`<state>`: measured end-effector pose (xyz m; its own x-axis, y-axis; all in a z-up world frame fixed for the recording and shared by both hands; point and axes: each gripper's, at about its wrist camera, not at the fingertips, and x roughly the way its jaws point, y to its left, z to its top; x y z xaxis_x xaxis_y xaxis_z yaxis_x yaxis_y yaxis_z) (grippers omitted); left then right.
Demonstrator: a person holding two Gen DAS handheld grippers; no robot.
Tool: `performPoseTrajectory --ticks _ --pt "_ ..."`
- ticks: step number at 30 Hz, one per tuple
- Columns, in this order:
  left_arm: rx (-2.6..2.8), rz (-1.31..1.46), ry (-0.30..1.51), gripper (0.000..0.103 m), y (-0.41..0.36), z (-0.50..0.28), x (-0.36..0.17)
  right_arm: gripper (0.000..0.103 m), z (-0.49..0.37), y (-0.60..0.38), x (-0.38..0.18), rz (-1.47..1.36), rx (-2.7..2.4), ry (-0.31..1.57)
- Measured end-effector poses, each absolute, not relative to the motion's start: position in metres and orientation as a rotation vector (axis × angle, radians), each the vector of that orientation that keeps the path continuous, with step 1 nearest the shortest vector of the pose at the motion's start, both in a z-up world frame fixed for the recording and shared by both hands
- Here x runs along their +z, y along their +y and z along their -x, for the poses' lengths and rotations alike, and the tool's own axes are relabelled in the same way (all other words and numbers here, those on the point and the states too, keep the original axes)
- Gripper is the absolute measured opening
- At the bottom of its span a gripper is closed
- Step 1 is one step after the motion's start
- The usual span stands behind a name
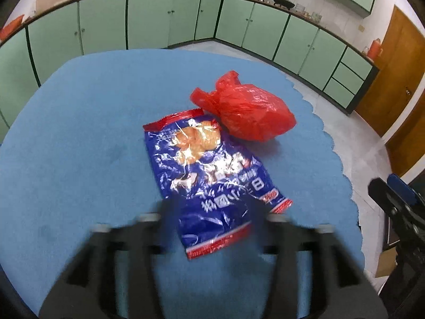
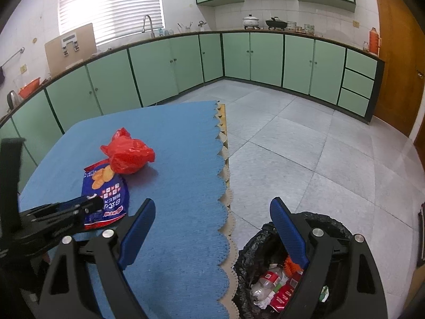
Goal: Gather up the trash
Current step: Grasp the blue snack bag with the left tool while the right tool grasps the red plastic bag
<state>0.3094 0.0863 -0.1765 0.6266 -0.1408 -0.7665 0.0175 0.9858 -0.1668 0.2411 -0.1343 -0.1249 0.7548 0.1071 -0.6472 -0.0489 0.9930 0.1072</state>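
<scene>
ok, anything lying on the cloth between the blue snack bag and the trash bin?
No. From the blue snack bag to the trash bin, only bare blue tablecloth and its scalloped edge, per the right wrist view.

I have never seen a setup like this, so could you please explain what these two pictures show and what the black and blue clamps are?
Those clamps are hand-held two-finger grippers, one in each of a person's hands, each with a wide-angle camera looking along its fingers. One picture is from the left gripper, blurred, with its fingers either side of a blue snack bag; whether they press it I cannot tell. The other is from the right gripper, open and empty. On the blue table lie the snack bag and a knotted red bag, touching each other. On the floor beside the table stands a bin lined in black, already holding a bottle and wrappers.
</scene>
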Motion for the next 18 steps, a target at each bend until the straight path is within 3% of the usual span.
performPoseTrajectory --ticks 2,9,14,15,16,18 --pt "-0.086 0.148 0.901 0.07 0.087 -0.301 -0.175 0.086 -0.241 -0.134 -0.125 -0.087 0.088 0.714" --pt "-0.089 0.125 0.92 0.07 0.08 -0.283 -0.185 0.086 -0.241 -0.132 -0.125 -0.087 0.096 0.714" --pt "-0.085 0.146 0.908 0.047 0.078 -0.29 -0.185 0.086 -0.24 -0.133 -0.124 -0.08 0.098 0.713" --pt "-0.087 0.157 0.906 0.037 0.079 -0.291 -0.184 0.086 -0.241 -0.132 -0.124 -0.08 0.097 0.714" --pt "-0.091 0.17 0.906 0.016 0.08 -0.292 -0.184 0.086 -0.241 -0.132 -0.124 -0.081 0.096 0.716" --pt "-0.103 0.196 0.911 0.008 0.081 -0.295 -0.184 0.086 -0.244 -0.133 -0.126 -0.084 0.092 0.721"
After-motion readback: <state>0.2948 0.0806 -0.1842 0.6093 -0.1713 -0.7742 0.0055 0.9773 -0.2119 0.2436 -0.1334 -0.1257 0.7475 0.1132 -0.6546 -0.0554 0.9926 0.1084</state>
